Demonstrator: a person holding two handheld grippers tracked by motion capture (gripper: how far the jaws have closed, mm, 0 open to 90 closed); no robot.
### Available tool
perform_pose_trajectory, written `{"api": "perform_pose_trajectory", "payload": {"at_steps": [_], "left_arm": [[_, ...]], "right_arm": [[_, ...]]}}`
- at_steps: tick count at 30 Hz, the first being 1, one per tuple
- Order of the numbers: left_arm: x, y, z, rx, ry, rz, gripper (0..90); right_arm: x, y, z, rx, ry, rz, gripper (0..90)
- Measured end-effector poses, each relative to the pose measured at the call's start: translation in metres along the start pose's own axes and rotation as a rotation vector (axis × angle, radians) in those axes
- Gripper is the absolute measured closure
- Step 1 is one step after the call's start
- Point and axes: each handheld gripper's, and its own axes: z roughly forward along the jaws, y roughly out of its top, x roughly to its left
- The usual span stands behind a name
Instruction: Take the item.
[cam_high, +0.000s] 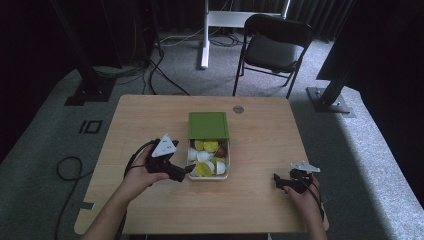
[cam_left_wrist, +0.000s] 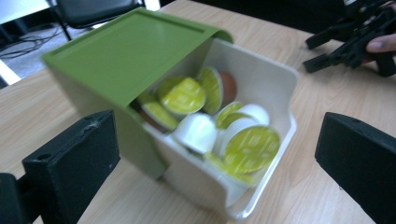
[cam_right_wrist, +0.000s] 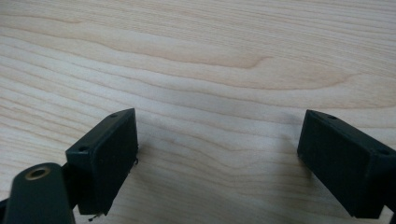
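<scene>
Several coffee capsules (cam_left_wrist: 250, 142), some with yellow-green foil tops and some plain white, one showing a brown side, lie heaped in a cream plastic box (cam_left_wrist: 275, 79) whose green sliding lid (cam_left_wrist: 126, 49) is pushed back to cover only the far half. No brand or lettering can be read on the foils or on the lid; the left gripper view is slightly blurred. In the high view the box (cam_high: 228, 159) sits near the middle of the wooden table (cam_high: 260, 130), with its lid (cam_high: 207, 124) toward the far edge. The left gripper (cam_high: 188, 170) is just beside the box's near left corner, held in the person's left hand (cam_high: 142, 175), with its grey three-cornered plate above; small dark marks on that plate are too small to read. In its own view its two black jaws stand wide apart, one on each side of the box, touching nothing. The right gripper (cam_high: 278, 181) rests low over bare table, well apart from the box to its right, held by the right hand (cam_high: 306, 195); its jaws are likewise spread with only wood grain (cam_right_wrist: 210, 70) between them. Beyond the box, a small round grey disc (cam_high: 238, 109) is set in the tabletop near the far edge. Past the table stands a black folding chair (cam_high: 272, 47) on grey carpet.
</scene>
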Motion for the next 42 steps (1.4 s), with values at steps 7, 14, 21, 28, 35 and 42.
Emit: {"api": "perform_pose_trajectory", "payload": {"at_steps": [7,14,21,28,35,42], "left_arm": [[-0.009,0.009,0.012,-0.001,-0.039,0.029,0.8],[-0.023,0.017,0.031,0.011,-0.104,0.064,0.9],[-0.03,0.018,0.047,0.053,-0.118,0.09,0.8],[-0.033,0.012,0.061,0.119,-0.131,0.103,5.7],[-0.031,0.008,0.073,0.177,-0.105,0.105,13.7],[-0.03,0.003,0.081,0.217,-0.103,0.127,15.7]], "right_arm": [[0.0,0.0,0.0,0.0,0.0,0.0,12.0],[0.0,0.0,0.0,0.0,0.0,0.0,12.0],[0.0,0.0,0.0,0.0,0.0,0.0,12.0],[0.0,0.0,0.0,0.0,0.0,0.0,12.0],[0.0,0.0,0.0,0.0,0.0,0.0,12.0],[0.0,0.0,0.0,0.0,0.0,0.0,12.0]]}}
